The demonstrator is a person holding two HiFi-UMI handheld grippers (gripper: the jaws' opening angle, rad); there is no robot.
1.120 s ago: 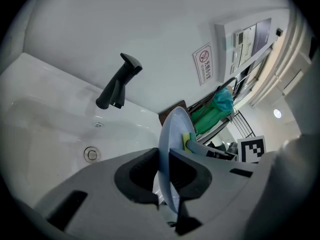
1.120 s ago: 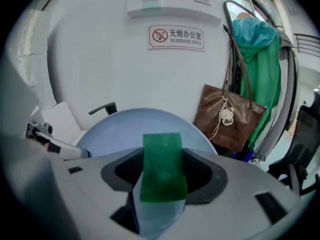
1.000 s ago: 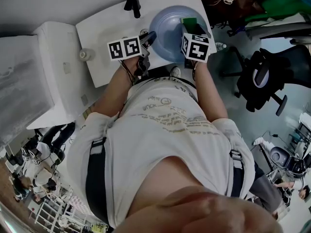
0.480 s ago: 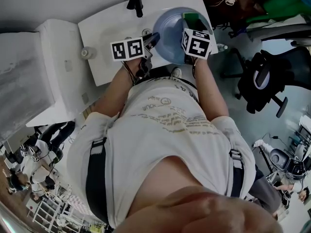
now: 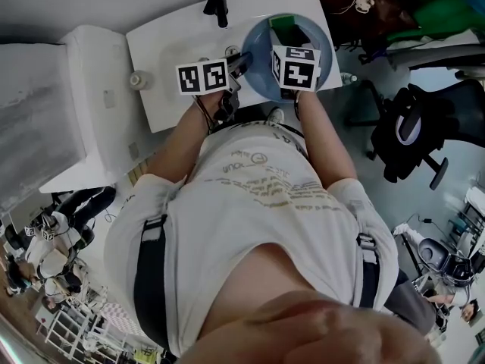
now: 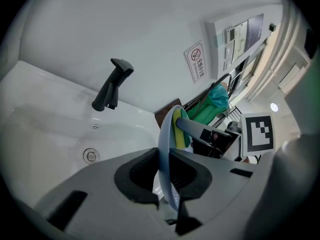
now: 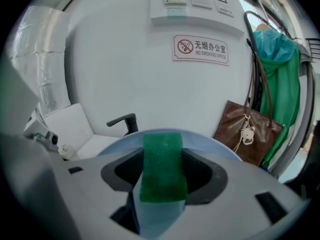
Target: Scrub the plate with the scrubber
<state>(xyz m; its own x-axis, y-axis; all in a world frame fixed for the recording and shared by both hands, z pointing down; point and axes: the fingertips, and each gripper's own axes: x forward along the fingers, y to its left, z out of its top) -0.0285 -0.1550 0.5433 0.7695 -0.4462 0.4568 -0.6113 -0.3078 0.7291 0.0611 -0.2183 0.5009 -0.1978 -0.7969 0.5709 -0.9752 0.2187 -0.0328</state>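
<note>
- Sink [image 5: 174, 51]: white, upper centre of the head view, with a dark tap [image 5: 217, 2] at its back edge.
- Plate [image 5: 261, 78]: blue, upper centre-right of the head view, over the right end of the sink. It is held on edge, not lying flat. In the left gripper view it shows as a thin curved line rising from the jaws.
- Left hand-held gripper [image 5: 241, 58]: sits at the plate's left rim in the head view. The jaws are narrow and pinch the rim itself.
- Right hand-held gripper [image 7: 162, 171]: sits just right of the left one, over the plate's face. The jaws are closed on the two sides of the scrubber.
- Scrubber [image 7: 162, 169]: a green and yellow sponge, centre of the right gripper view. Its green face is toward the camera, and its far end pokes past the jaw tips near the plate's far rim.
- Key relation: the plate's face lies directly under and ahead of the right hand-held gripper. The scrubber's long axis runs along that gripper's pointing line, from the near rim toward the far rim.
- From the left gripper view, the yellow layer looks to be the side against the plate. Firm contact cannot be confirmed.
- Judgement: the right hand does the scrubbing and the left only steadies. Strokes should follow the scrubber's long axis.
</note>
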